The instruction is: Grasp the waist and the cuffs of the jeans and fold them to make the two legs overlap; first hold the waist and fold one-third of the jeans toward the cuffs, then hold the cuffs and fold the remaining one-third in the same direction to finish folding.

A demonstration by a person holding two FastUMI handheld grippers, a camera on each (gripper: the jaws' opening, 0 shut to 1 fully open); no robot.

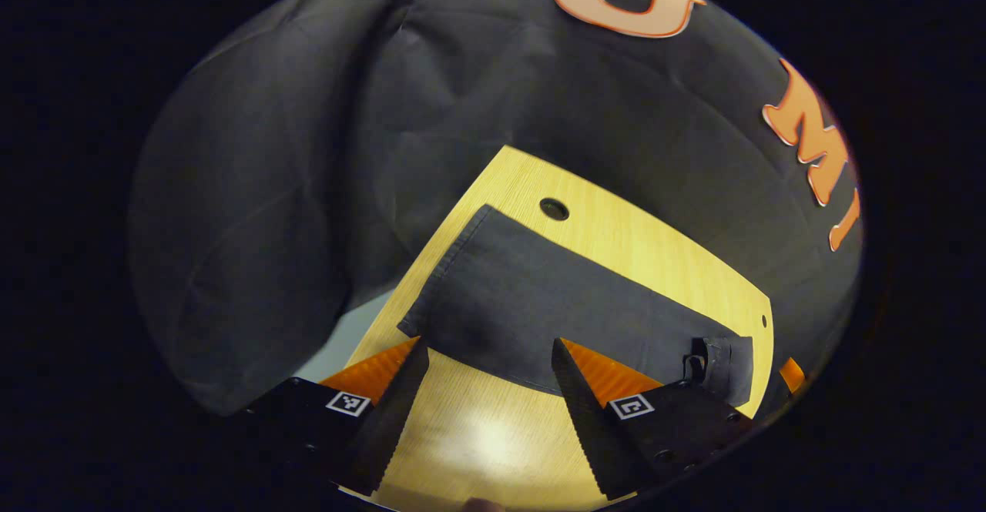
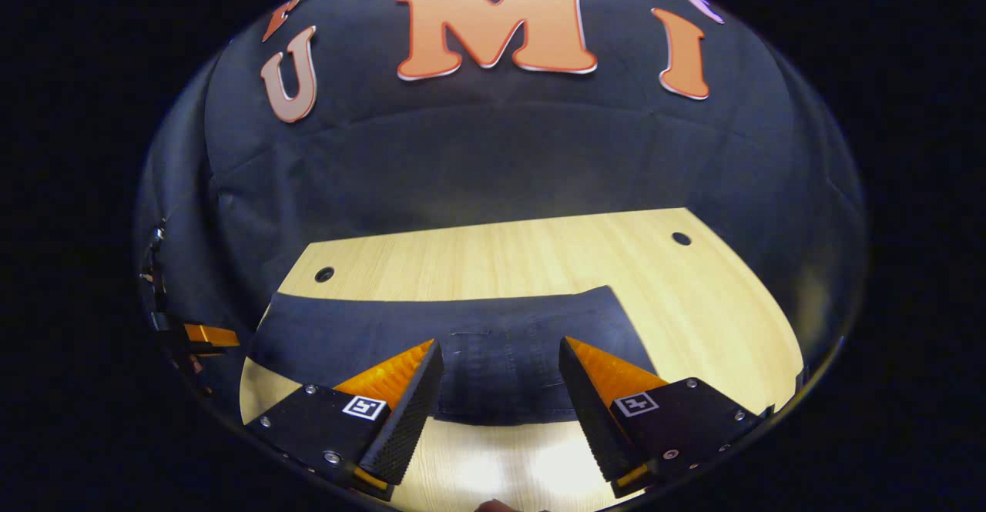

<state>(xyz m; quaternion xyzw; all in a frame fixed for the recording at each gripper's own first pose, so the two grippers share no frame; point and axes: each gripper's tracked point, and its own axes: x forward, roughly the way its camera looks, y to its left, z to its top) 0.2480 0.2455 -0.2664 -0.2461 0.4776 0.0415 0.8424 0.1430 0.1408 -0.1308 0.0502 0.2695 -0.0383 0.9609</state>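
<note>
- It was a recording booth, not a lived-in room: black cloth [image 2: 493,158] hung as the wall close behind the work surface, creased and draped in folds.
- A pale wood-grain table [image 2: 716,319] stood against that cloth, with small round holes [image 2: 681,238] drilled near its far corners.
- A hard overhead light left a bright glare on the table's near edge [image 1: 485,443], as in a staged set.

jeans [image 1: 531,304]: one pair, lying flat
worktop [image 2: 501,258]: one
holes in worktop [image 2: 324,274]: two in the right gripper view
tools: two, left tool [image 1: 491,354] and right tool [image 2: 501,350], each with two fingers
</note>
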